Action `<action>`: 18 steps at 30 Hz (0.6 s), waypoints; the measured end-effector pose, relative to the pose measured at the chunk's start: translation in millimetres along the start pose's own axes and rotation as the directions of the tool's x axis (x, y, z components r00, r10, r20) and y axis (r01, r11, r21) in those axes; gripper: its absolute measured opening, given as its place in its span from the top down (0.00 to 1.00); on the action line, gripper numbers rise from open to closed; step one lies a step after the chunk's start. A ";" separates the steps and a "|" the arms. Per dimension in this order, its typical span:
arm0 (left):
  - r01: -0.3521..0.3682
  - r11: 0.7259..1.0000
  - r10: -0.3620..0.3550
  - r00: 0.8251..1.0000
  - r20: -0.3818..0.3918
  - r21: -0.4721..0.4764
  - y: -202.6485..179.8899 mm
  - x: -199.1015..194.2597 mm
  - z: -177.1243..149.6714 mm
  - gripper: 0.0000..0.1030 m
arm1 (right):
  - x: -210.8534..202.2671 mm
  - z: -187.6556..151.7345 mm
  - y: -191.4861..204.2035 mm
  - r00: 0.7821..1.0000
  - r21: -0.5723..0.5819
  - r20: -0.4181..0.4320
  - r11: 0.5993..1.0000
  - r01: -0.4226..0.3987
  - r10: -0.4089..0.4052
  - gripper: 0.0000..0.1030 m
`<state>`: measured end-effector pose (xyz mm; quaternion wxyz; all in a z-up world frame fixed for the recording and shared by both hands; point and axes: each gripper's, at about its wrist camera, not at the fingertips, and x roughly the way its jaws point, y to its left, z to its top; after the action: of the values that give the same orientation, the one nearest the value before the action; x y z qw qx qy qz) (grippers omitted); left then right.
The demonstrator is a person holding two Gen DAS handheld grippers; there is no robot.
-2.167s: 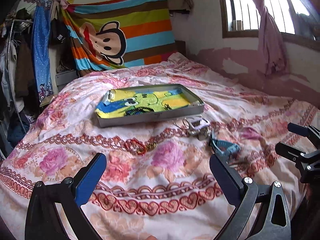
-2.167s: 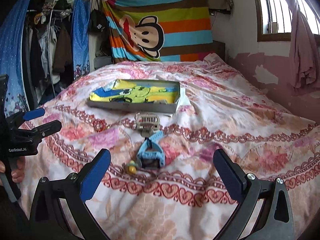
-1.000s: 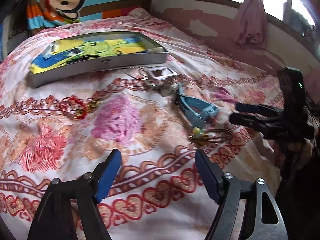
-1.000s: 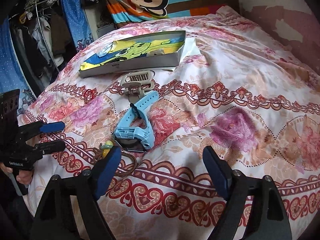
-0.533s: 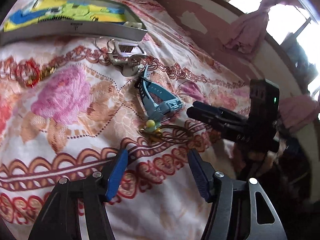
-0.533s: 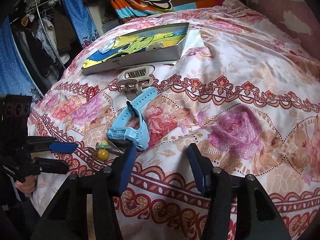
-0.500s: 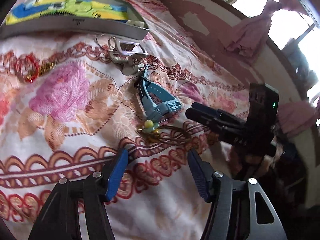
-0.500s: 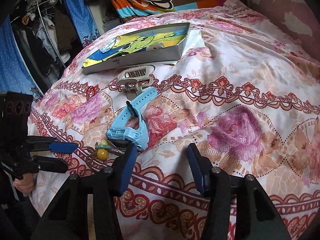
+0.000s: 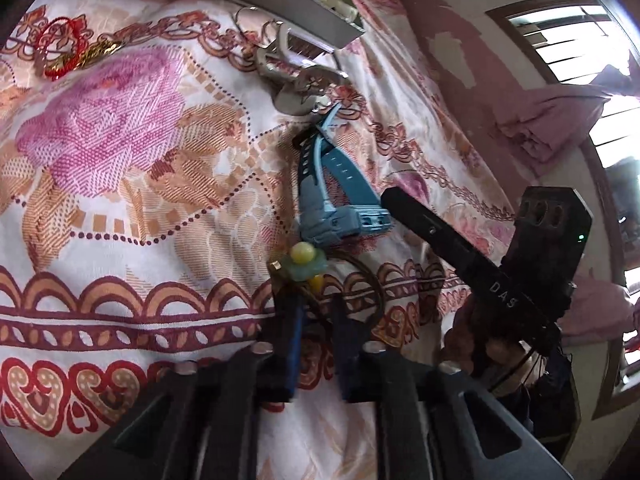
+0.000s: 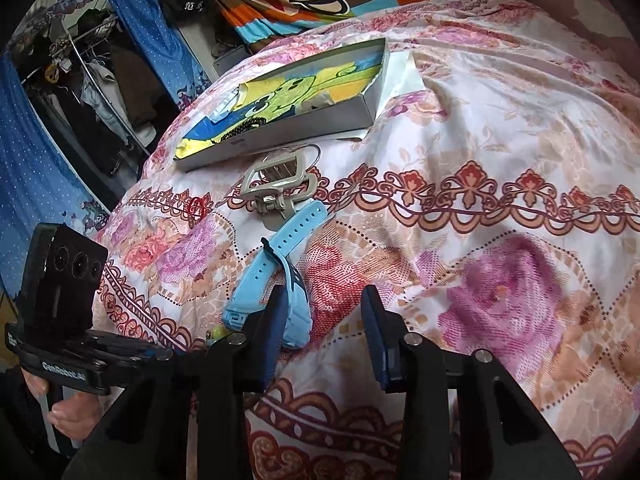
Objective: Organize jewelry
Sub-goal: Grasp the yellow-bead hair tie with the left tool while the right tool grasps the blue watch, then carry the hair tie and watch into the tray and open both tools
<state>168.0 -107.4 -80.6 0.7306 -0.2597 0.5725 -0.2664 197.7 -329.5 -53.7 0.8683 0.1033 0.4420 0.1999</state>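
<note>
Down went both claws onto the flowered pink bedspread (image 10: pixel 500 128), each after its own piece. The left claw (image 9: pixel 316 344) had just been closing, and its blue-padded fingers (image 9: pixel 294 344) stood nearly together around the thin brown cord bracelet with the yellow and green beads (image 9: pixel 306 262); the cord ran into the narrow gap, though whether the pads truly pinched it I couldn't tell, the tips being dark against the cloth. The right claw (image 10: pixel 324 332) had been narrowing too, still partly apart, its left finger lying against the case of the light blue plastic wristwatch (image 10: pixel 276 280) while the other finger stood clear over bare bedspread, so nothing was gripped there yet. Both pointed steeply down, sensibly, since flat pieces on soft bedding want a pinch from above. The shallow grey cardboard box lined with a yellow cartoon print (image 10: pixel 280 128) sat further up the bed, the likely home for everything. Just before it lay the grey metal clasp piece (image 10: pixel 276 184), and off by itself the red string bracelet with gold links (image 9: pixel 68 52), both untouched.
</note>
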 end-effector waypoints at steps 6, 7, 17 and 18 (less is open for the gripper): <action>-0.039 0.999 0.039 0.999 0.033 -0.010 5.9 0.0 -0.7 0.97 | 4.3 0.2 0.5 0.999 0.010 -0.020 1.000 -0.029 0.029 0.71; -0.050 0.999 0.050 0.998 0.040 -0.010 6.6 -1.3 -0.5 0.97 | 4.4 -0.1 1.3 0.999 0.007 -0.023 0.999 -0.031 0.031 0.71; -0.228 0.970 0.213 0.963 0.167 0.080 2.4 -23.3 16.4 0.97 | 30.2 4.5 21.6 0.993 -0.066 -0.109 0.997 0.032 -0.039 0.76; -0.239 0.967 0.222 0.959 0.177 0.084 3.5 -26.4 17.9 0.97 | 30.6 5.0 24.0 0.993 -0.064 -0.107 0.997 0.044 -0.051 0.79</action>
<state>180.4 -85.4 -60.8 0.8145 -0.1737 0.5211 -0.1866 211.8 -294.5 -64.4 0.8504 0.0548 0.4843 0.1983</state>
